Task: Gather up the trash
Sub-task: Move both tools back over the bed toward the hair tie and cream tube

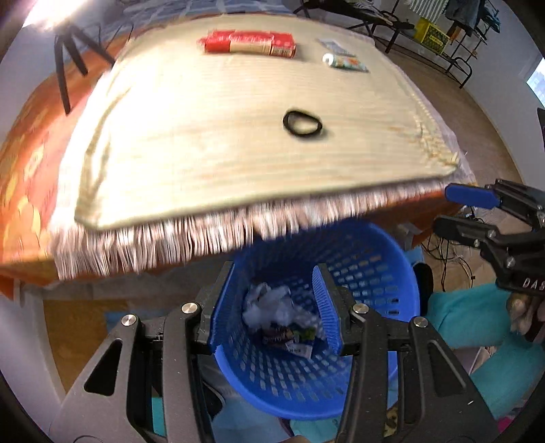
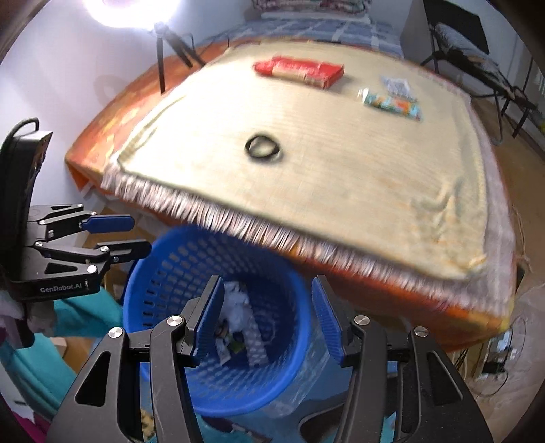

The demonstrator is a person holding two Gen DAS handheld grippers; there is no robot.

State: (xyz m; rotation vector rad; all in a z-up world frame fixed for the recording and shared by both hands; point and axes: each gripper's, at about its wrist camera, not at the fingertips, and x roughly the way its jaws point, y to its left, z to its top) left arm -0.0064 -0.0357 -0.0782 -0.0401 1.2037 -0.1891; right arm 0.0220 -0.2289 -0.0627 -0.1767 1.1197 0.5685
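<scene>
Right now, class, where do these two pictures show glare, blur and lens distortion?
Left wrist view: glare top left; mat fringe smeared; mat edges bowed. Right wrist view: lamp glare at top, fringe and tube blurred, blue basket sharper.

On the mat: one red packet (image 1: 250, 43), one tube (image 1: 345, 62), one black ring (image 1: 302, 124); one blue basket (image 1: 402, 269) below.

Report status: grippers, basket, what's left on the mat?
Left gripper and right gripper open, empty, above blue basket. Crumpled trash inside. Red packet, tube and black ring on mat. Nothing in the way.
</scene>
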